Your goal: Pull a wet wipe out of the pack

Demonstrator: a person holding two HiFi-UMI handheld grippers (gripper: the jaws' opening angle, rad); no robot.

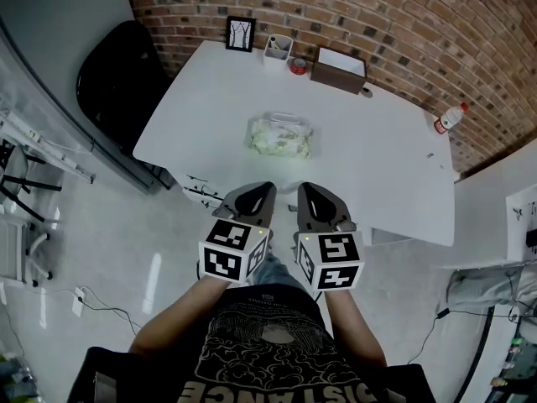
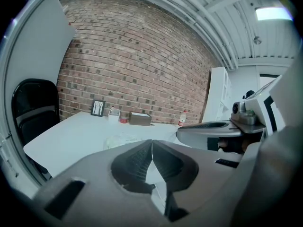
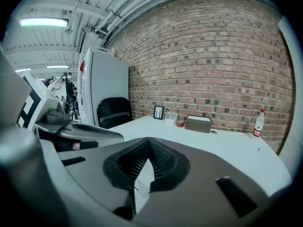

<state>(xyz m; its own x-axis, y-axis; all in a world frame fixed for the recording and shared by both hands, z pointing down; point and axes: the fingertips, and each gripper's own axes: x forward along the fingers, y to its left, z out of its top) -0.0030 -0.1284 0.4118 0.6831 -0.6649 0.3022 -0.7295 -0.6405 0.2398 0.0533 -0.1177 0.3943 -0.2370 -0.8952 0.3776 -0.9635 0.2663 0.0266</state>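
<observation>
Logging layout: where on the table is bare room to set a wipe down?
Bare: left of the wipe pack toward the chair, and the wide stretch right of it up to the bottle. Crowded: the far edge, with frame, holder, red tin, brown box.

The wipe pack (image 2: 119,141) is a pale blur — near edge hidden behind the left hand-held gripper (image 2: 152,145)

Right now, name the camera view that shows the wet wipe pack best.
The head view: the wet wipe pack lies whole on the white table. The left gripper view catches only a faint, low sliver of it above the left claw. The right gripper view does not show it.
</observation>
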